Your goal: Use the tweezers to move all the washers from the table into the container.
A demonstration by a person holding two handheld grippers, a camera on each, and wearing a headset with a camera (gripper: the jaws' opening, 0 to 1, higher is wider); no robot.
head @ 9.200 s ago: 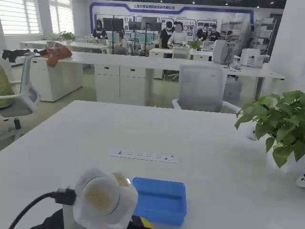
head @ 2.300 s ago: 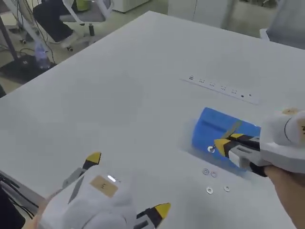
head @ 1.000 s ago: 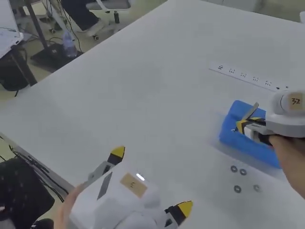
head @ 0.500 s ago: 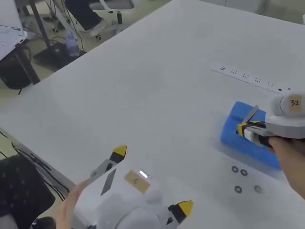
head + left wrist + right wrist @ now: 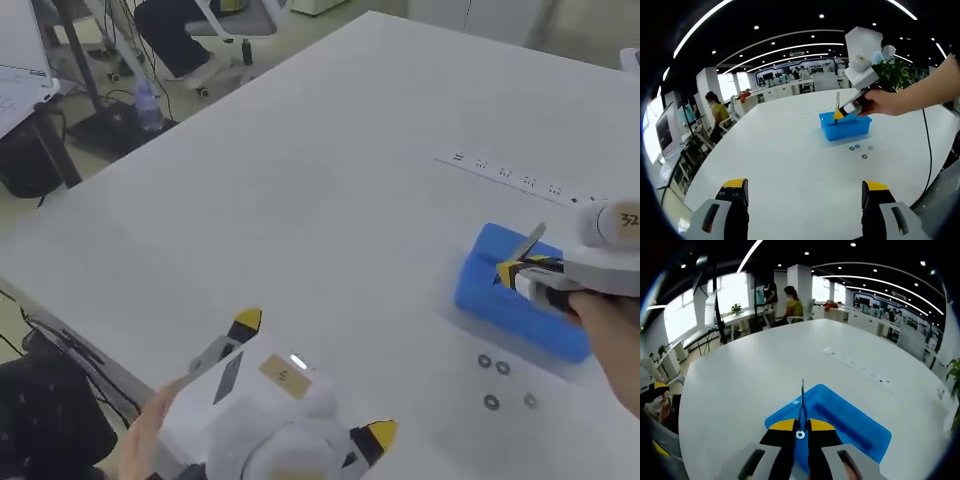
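while over container (image 5: 852, 426), tweezers (image 5: 802, 397) (right gripper (image 5: 800, 428))

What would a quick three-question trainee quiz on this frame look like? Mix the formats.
1. True or false: the fingers of the left gripper are shut.
2. How many washers lie on the table beside the container? A) two B) four C) seven
3. Fill in: the right gripper, at the blue container, is shut on the ____.

Key
1. False: its fingers stand wide apart, with nothing between them.
2. B.
3. tweezers
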